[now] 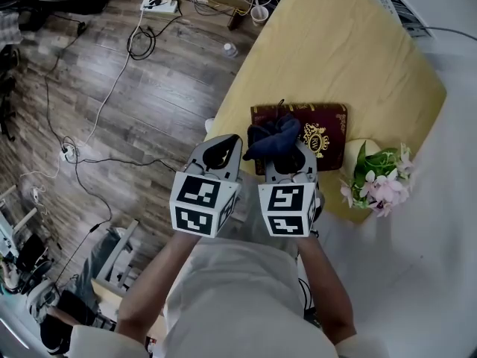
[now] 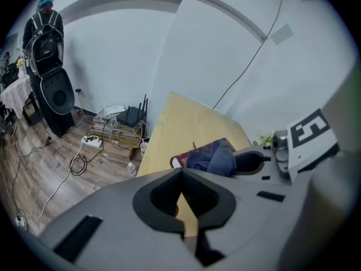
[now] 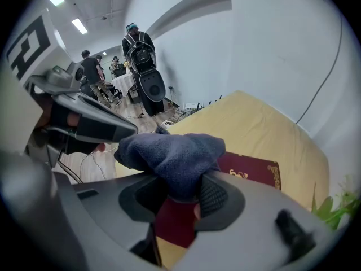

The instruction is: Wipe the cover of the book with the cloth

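A dark red book with gold ornament lies flat on the yellow table; it also shows in the right gripper view and the left gripper view. A dark blue cloth is bunched between the jaws of my right gripper, held above the book's near left part. My left gripper is beside it to the left, over the table's edge, jaws closed with nothing between them.
A spray of pink flowers with green leaves lies right of the book near the table edge. Cables and a power strip lie on the wooden floor to the left. People stand far off in the room.
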Motion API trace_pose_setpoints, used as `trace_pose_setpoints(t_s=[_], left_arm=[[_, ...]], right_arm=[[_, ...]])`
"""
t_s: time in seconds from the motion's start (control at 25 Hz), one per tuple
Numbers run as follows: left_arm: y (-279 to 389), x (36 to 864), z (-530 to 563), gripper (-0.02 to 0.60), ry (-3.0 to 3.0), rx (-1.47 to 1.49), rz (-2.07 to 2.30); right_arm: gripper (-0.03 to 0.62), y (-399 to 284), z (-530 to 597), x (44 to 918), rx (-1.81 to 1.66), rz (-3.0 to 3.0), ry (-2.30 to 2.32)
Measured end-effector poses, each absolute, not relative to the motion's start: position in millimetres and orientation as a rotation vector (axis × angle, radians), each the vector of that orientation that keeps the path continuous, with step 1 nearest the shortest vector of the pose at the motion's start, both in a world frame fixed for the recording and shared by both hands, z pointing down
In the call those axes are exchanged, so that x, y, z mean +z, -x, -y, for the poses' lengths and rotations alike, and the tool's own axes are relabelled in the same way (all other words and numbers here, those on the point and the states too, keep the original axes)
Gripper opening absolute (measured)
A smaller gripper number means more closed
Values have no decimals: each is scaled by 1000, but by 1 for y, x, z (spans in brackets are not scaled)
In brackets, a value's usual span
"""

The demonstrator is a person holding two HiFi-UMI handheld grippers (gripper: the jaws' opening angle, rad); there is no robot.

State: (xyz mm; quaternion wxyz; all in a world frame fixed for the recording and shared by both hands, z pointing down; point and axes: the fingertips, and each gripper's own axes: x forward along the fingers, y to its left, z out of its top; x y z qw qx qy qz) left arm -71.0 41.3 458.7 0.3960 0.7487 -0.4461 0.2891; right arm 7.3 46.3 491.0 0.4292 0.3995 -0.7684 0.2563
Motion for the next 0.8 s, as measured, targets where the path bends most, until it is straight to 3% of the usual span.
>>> trace_pose_setpoints(t_s=[0.8], left_arm=[[58, 443, -55, 8, -1923, 744, 1151]], right_arm=[[149, -33, -142, 497, 683, 1900, -809]])
